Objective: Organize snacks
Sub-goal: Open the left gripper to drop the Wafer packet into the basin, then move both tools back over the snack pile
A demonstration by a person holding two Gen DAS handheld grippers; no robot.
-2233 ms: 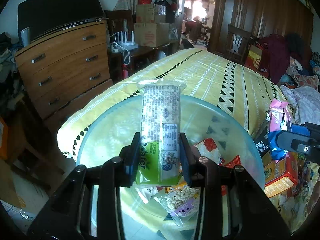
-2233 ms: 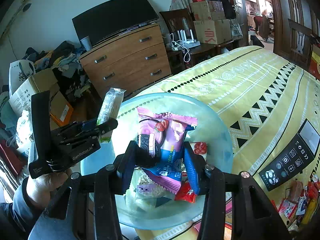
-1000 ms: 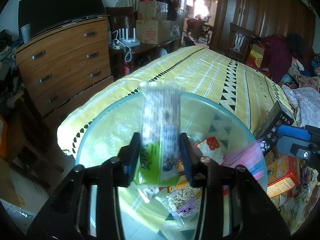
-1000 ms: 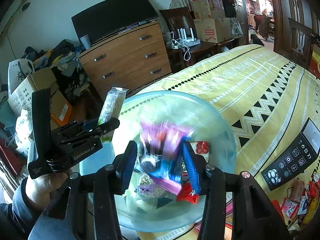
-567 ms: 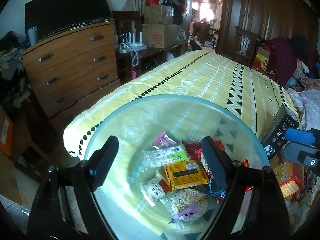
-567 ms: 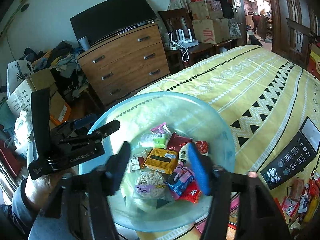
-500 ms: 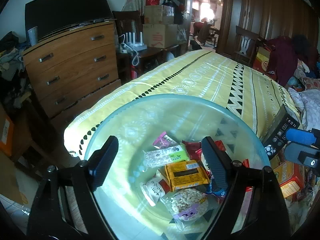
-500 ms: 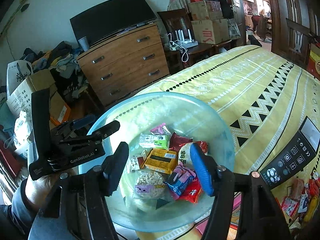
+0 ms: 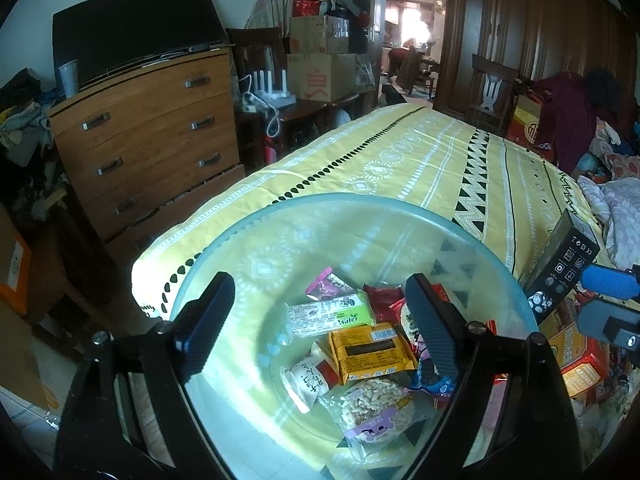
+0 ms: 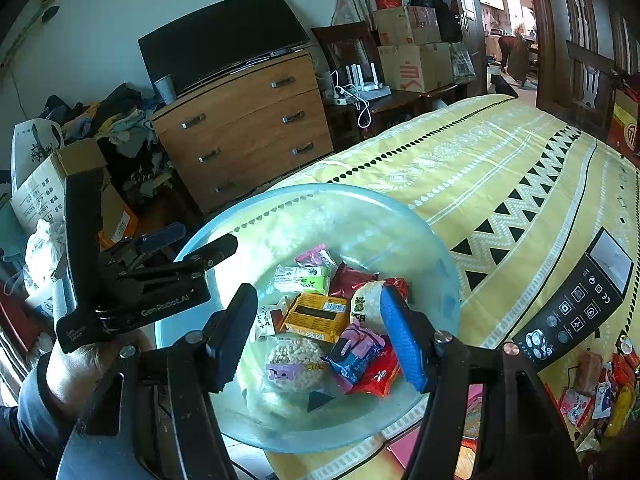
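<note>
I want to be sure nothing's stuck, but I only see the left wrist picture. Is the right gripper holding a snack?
Observer: No. The right gripper is open; its jaws have just been opening, with nothing gripped between them.
Child: Something's half hidden on the bowl's right side. What?
Observer: A pink-and-blue packet lying on a red packet in the bowl.
Child: Any snacks left outside?
Observer: Yes, small loose packets lie on the bedspread near the black box.
</note>
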